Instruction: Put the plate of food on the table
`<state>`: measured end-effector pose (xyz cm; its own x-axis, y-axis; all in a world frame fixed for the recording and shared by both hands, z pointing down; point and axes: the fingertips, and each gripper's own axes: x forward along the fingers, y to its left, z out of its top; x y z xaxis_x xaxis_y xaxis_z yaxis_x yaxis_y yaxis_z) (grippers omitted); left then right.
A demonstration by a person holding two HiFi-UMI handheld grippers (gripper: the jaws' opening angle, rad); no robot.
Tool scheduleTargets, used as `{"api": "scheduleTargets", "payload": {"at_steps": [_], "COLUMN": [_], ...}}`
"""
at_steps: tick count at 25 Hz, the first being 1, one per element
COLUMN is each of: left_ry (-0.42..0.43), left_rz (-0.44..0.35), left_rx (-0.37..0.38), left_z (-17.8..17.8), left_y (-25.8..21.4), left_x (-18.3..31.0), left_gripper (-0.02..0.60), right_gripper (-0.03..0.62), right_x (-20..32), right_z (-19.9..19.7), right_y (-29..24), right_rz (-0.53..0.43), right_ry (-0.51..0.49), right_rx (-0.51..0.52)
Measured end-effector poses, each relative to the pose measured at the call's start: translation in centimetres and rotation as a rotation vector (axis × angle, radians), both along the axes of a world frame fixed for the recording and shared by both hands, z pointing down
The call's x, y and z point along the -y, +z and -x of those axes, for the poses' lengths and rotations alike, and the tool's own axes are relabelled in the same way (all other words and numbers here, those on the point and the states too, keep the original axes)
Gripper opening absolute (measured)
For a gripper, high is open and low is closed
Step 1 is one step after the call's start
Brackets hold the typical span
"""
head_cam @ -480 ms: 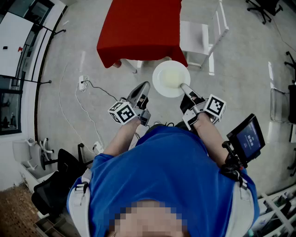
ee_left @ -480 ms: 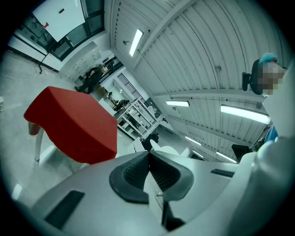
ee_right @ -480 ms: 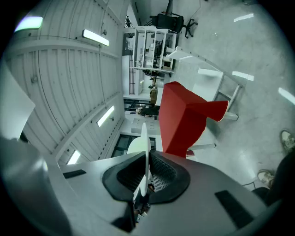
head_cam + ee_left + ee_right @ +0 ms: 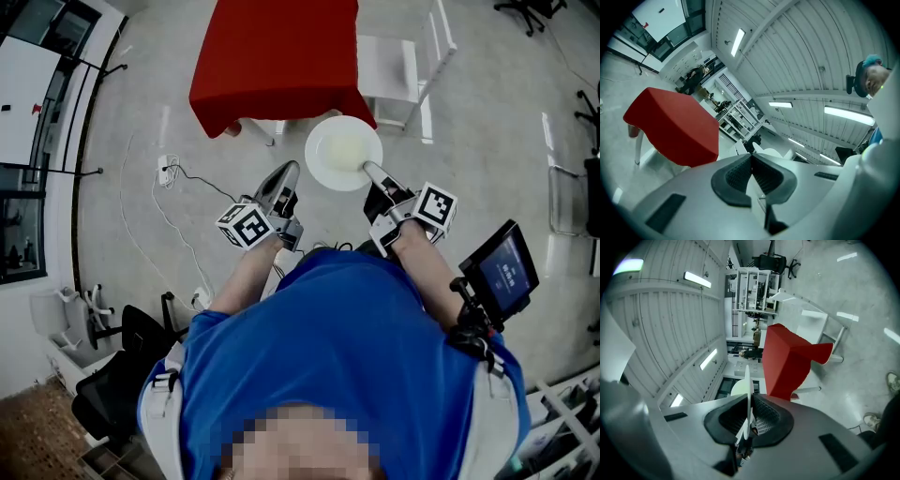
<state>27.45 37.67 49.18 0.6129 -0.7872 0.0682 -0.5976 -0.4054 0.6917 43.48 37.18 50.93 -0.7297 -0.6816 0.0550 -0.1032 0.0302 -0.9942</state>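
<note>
A white plate [image 4: 343, 153] with pale food in its middle hangs level above the floor, just short of the near edge of the red-clothed table [image 4: 277, 56]. My right gripper [image 4: 367, 169] is shut on the plate's near rim. In the right gripper view the plate [image 4: 747, 390] shows edge-on between the pads of the right gripper [image 4: 750, 416], with the red table [image 4: 785, 359] ahead. My left gripper [image 4: 286, 173] is left of the plate and apart from it. In the left gripper view its jaws [image 4: 751, 166] are shut on nothing, and the table [image 4: 670, 126] lies ahead to the left.
A white chair [image 4: 403, 70] stands at the table's right side. A cable and a power strip [image 4: 169, 169] lie on the floor to the left. A small screen [image 4: 502, 272] is on the person's right arm. A black office chair [image 4: 122, 375] stands behind at lower left.
The plate and both grippers have shifted slightly up and left in the head view, a little closer to the table's edge. The grip on the plate is unchanged.
</note>
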Motion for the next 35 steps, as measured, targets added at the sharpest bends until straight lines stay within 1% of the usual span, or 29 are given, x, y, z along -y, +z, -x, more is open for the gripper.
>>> {"api": "scheduleTargets", "payload": {"at_steps": [10, 13, 17, 22, 24, 30, 35], "left_ry": [-0.018, -0.022, -0.013, 0.023, 0.038, 0.070, 0.077], "left_rz": [0.000, 0.000, -0.001, -0.005, -0.005, 0.010, 0.015], "left_rx": [-0.006, -0.010, -0.012, -0.019, -0.020, -0.029, -0.038], "left_z": [0.4, 1.2, 3.1, 8.0, 8.9, 8.1, 8.1], "left_y": [-0.4, -0.6, -0.3, 1.0, 1.1, 1.3, 1.0], "left_x": [-0.4, -0.3, -0.3, -2.2, -2.3, -1.4, -1.4], "left_gripper": [0.008, 0.008, 0.008, 0.008, 0.008, 0.008, 0.008], "right_gripper": [0.020, 0.020, 0.020, 0.020, 0.020, 0.020, 0.020], "right_x": [0.1, 0.5, 0.6, -1.5, -1.8, -1.4, -1.1], "right_z": [-0.1, 0.5, 2.3, 7.2, 8.1, 7.1, 6.7], "right_y": [-0.3, -0.4, -0.2, 1.1, 1.3, 1.3, 1.0], "right_rz": [0.013, 0.016, 0.017, 0.013, 0.013, 0.031, 0.035], "right_ry": [0.010, 0.013, 0.025, 0.064, 0.078, 0.114, 0.132], "right_rx": [0.003, -0.003, -0.009, -0.016, -0.018, -0.026, -0.035]}}
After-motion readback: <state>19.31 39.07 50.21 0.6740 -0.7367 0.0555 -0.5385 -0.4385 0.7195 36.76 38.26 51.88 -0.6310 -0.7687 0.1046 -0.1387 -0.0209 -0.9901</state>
